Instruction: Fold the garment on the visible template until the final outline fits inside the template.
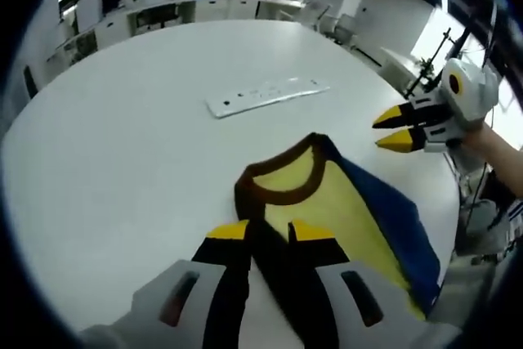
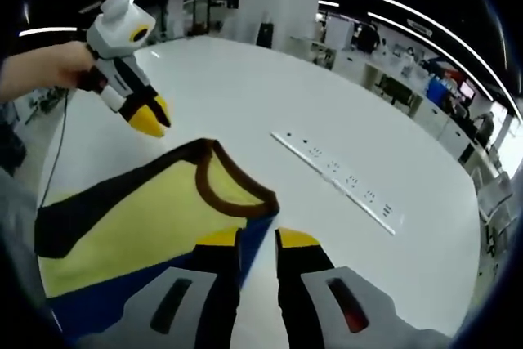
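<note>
Your left gripper (image 1: 270,230) stands parted over the dark shoulder edge of the garment (image 1: 343,210), which lies flat on the white table (image 1: 122,120) (collar toward the power strip (image 1: 265,96)). Your right gripper (image 2: 257,239), also parted and holding nothing, sits at its blue edge.

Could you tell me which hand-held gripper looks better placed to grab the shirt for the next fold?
Probably left: the left hand-held gripper already sits over the shirt by its collar, while the right hand-held gripper hovers beyond its edge.

left gripper (image 1: 270,230) low, fingers slightly parted; right gripper (image 2: 257,239) raised, fingers slightly parted, hand-held
</note>
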Demonstrator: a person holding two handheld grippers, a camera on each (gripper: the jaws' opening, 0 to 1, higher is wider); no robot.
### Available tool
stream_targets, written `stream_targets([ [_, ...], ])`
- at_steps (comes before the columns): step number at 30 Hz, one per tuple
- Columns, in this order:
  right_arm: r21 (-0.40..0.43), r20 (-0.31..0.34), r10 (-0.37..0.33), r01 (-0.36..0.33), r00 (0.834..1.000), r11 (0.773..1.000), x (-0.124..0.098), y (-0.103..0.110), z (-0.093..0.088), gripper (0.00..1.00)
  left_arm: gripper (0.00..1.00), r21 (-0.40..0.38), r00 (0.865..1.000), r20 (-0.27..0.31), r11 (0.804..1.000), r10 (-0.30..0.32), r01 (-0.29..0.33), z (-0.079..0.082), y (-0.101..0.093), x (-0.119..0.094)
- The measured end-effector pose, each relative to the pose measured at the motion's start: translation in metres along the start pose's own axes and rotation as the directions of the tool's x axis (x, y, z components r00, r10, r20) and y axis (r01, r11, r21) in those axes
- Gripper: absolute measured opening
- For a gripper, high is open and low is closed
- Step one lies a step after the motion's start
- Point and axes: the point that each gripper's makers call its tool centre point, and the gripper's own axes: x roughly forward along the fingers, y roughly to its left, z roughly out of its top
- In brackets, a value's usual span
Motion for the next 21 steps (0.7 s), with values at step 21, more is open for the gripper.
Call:
stream_targets([
  [21,0.043,0.070,-0.043,0.040,0.997,0.998,-0.076,0.020,0.003,0.30,0.40,-0.022,0.996,0.085,1.000,0.009,-0.007,-0.013,-0.036,-0.066],
])
